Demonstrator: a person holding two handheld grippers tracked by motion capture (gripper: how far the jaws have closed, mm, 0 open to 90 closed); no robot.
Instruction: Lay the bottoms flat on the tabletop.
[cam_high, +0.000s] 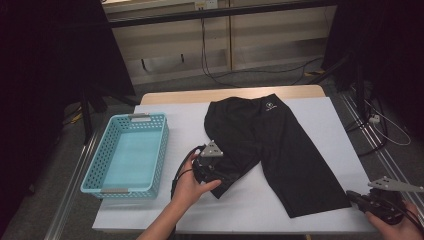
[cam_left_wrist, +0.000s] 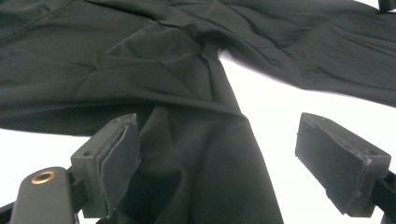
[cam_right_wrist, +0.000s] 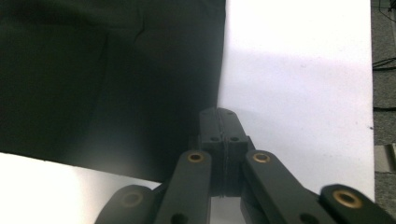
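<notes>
light: dim room, dark edges | glare: white table blown out | blur: soft close-ups

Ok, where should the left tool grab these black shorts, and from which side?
Grip the hem end of the near leg, where the left tool already straddles it with jaws apart. The black shorts lie flat on the white table cover, but this leg is bunched into a raised fold, so come in low from the person's side, along the leg, and pinch that fold.

Black shorts (cam_high: 272, 145) with small white logo at waistband, on white table cover (cam_high: 320, 125). Light turquoise perforated basket (cam_high: 127, 155) with grey handles. Both grippers black, grey plate on left gripper (cam_high: 227, 178).
</notes>
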